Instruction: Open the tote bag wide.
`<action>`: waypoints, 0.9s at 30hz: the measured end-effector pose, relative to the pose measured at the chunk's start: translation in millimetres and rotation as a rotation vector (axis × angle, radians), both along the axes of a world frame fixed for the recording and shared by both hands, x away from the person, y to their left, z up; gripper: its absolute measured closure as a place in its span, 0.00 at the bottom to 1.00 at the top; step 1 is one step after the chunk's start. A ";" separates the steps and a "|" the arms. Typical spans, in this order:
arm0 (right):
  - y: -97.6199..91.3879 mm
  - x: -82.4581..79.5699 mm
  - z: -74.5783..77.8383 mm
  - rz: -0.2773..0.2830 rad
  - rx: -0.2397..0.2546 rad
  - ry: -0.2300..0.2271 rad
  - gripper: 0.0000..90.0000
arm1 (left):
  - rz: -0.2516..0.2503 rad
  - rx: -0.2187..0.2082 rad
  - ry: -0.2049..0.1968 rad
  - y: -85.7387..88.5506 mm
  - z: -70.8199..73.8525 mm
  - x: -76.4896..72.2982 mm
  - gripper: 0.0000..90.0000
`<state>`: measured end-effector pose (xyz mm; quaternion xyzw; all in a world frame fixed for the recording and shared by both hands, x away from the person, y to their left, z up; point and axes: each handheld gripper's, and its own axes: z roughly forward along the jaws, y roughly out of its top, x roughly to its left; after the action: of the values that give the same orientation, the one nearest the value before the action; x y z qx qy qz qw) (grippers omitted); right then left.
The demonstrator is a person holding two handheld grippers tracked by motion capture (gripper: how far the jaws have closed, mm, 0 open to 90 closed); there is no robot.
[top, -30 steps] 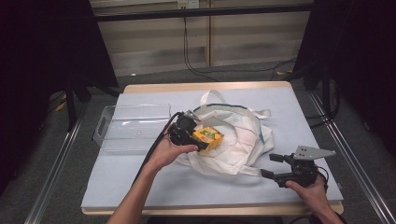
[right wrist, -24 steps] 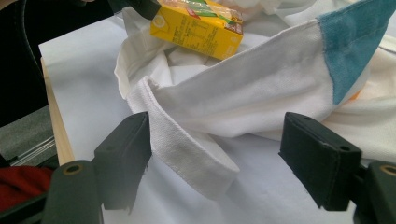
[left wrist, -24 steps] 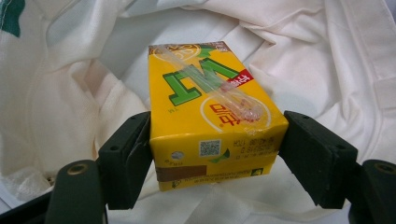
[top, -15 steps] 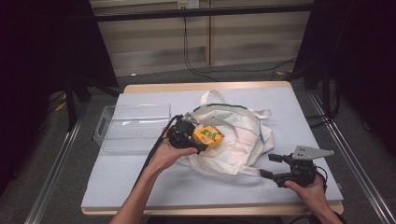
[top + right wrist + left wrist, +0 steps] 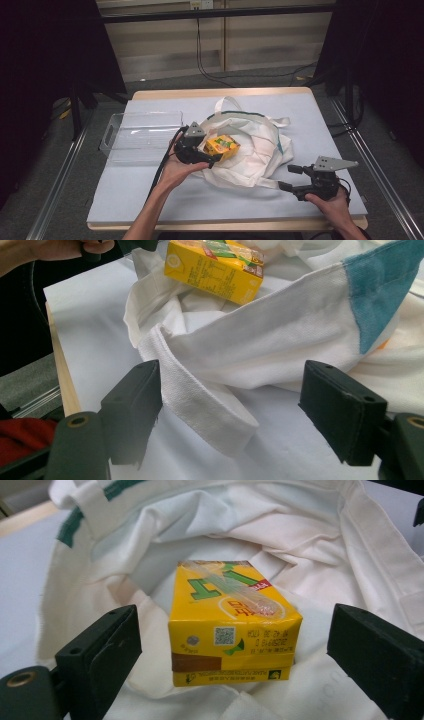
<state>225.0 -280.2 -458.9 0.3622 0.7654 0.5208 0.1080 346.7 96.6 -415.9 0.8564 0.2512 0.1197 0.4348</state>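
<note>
A yellow juice carton (image 5: pixel 232 625) with a wrapped straw on top lies on its side in the mouth of a white tote bag (image 5: pixel 255 150) with green trim. My left gripper (image 5: pixel 234 632) is open. Its jaws have just been opening and stand either side of the carton (image 5: pixel 221 146) without touching it. In the high view the left gripper (image 5: pixel 210 149) points right at the carton. My right gripper (image 5: pixel 290 178) rests open near the table's front right, with a white strap (image 5: pixel 200 390) of the bag lying loose between its jaws. The right gripper (image 5: pixel 235 390) view has the carton (image 5: pixel 215 267) farther off.
A clear plastic tray (image 5: pixel 140 135) stands on the blue-grey table cover (image 5: pixel 150 200) to the left of the bag. The wooden table edge (image 5: pixel 62 375) runs close to the bag's strap. Metal rails flank the table.
The left jaws have spread apart from the carton, which stays where it was on the bag. The right gripper has kept still.
</note>
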 end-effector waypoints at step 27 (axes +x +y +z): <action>-1.9 -0.4 0.9 -0.004 0.013 -0.012 0.27 | 0.033 -0.071 -0.124 -2.8 -43.6 -8.4 0.21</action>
<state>224.6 -282.1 -458.0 0.3613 0.7605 0.5280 0.1113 338.3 93.8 -459.4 0.8270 0.2419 0.1708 0.4778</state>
